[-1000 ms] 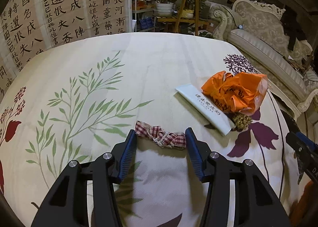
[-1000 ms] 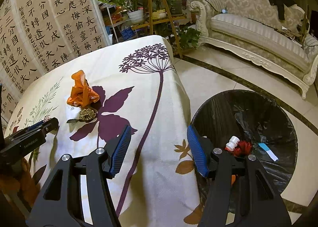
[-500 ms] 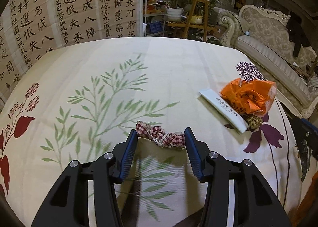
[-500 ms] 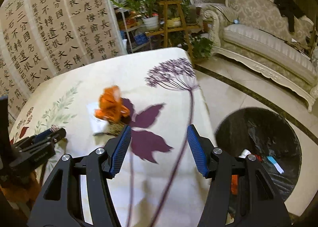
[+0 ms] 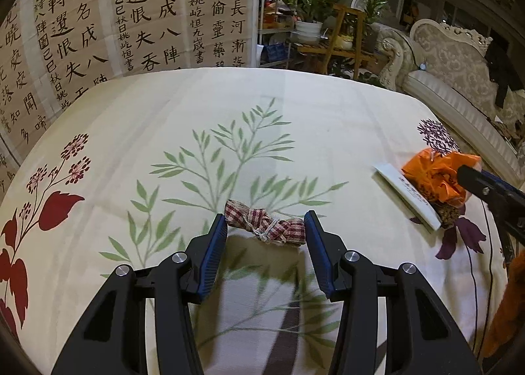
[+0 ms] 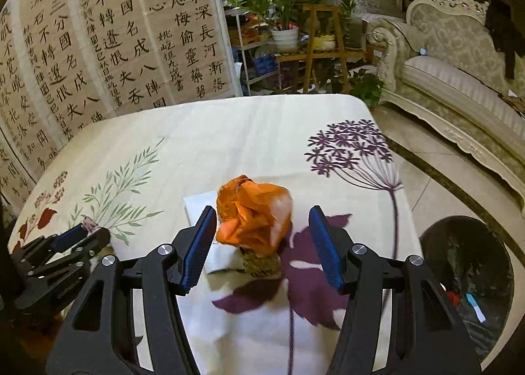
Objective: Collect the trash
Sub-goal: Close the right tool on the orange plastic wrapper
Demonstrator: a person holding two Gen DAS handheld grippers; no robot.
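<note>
Left gripper [image 5: 265,227], jaws spread, brackets a checkered cloth scrap [image 5: 265,226] on the table [image 5: 295,119]. Right gripper [image 6: 262,233] gapes around orange wrapper [image 6: 254,212]; only its view shows the bin [image 6: 472,279] at four o'clock.

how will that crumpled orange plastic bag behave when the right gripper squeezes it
The crumpled orange plastic bag looks thin and creased, so it will probably collapse and feel light. It may drag the brown clump beneath. The right gripper stands open around it.
</note>
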